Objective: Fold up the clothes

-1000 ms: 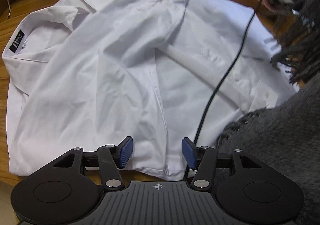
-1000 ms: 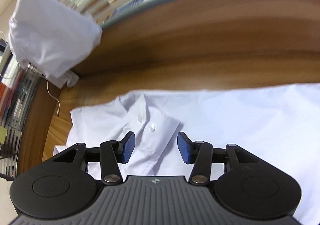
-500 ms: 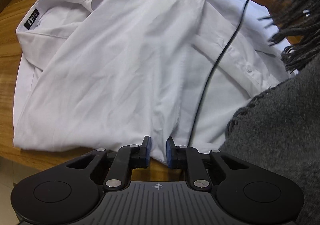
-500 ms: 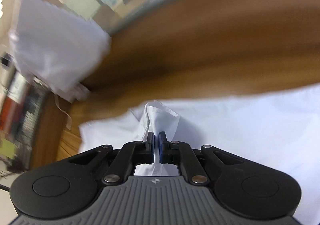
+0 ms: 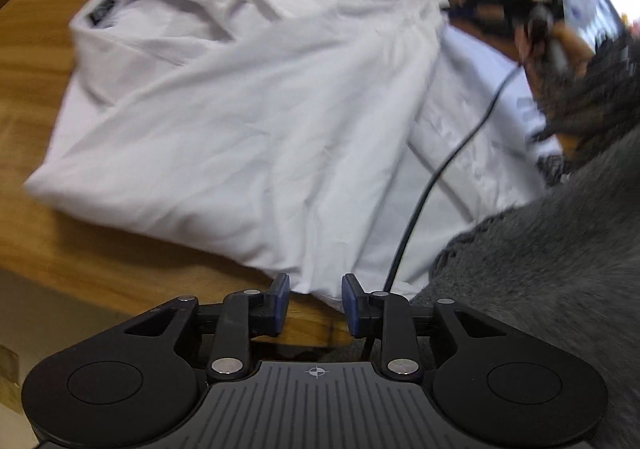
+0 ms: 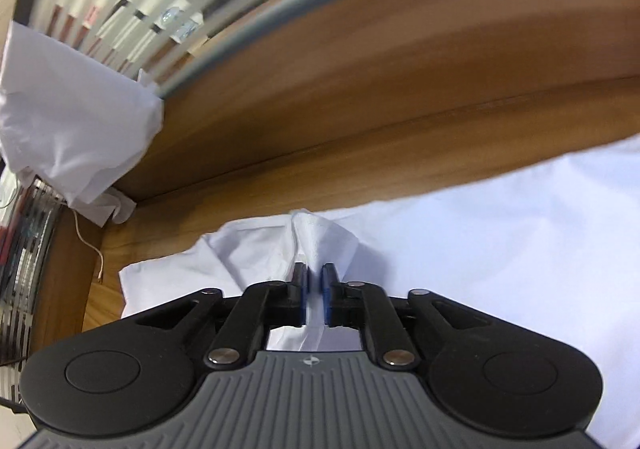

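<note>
White shirt [image 5: 248,121] spread over the wooden table [image 5: 36,65], filling the centre and upper left of the left wrist frame, dark collar label [image 5: 102,9] toward the upper left. Left gripper [image 5: 315,303] low in the centre, jaws opening, blue pads standing apart on either side of the shirt's near hem without pressing it. Black cable [image 5: 432,185] trailing across the right half of the cloth, grey fuzzy sleeve [image 5: 552,281] at lower right. In the right wrist frame, right gripper [image 6: 316,299] at lower centre, jaws easing open yet still pinching a raised fold of the shirt [image 6: 480,241] between narrow-set pads. Another white cloth [image 6: 68,129] bunched at the upper left.
</note>
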The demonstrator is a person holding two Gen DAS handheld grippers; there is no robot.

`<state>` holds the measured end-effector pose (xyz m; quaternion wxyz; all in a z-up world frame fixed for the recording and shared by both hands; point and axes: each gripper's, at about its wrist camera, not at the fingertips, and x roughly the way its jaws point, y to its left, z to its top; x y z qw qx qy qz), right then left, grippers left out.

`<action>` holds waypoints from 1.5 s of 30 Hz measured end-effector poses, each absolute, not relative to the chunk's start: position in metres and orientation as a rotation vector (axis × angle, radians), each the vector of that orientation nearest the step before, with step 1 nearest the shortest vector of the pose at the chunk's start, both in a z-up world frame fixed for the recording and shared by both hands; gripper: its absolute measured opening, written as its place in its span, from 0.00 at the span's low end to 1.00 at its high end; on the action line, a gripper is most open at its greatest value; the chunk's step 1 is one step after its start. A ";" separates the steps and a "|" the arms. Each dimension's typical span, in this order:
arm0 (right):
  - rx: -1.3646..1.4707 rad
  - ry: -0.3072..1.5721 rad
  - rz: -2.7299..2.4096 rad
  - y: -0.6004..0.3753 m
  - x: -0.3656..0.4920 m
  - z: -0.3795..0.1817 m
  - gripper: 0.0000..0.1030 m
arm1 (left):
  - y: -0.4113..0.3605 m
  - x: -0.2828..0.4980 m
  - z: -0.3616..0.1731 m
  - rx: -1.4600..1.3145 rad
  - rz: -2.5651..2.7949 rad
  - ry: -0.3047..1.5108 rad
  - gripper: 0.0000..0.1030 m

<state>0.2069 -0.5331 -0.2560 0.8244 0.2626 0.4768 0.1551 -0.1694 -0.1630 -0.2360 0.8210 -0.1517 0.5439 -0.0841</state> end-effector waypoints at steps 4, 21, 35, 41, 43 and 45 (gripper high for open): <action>0.545 1.019 0.332 -0.530 0.200 -0.260 0.36 | -0.126 -0.178 -0.219 -0.472 -0.077 1.069 0.35; 0.555 0.976 0.545 -0.507 0.066 -0.201 0.58 | -0.036 -0.132 -0.209 -0.283 -0.019 1.016 0.48; 0.623 1.114 0.461 -0.404 -0.127 -0.243 0.59 | -0.012 -0.096 -0.242 -0.349 -0.501 1.187 0.53; 0.659 1.100 0.362 -0.359 -0.149 -0.272 0.58 | -0.009 -0.080 -0.258 -0.354 -0.590 1.244 0.41; 0.672 1.090 0.333 -0.351 -0.149 -0.279 0.57 | -0.007 -0.080 -0.260 -0.358 -0.617 1.244 0.30; 0.692 1.086 0.320 -0.347 -0.146 -0.285 0.31 | -0.005 -0.080 -0.257 -0.349 -0.642 1.229 0.07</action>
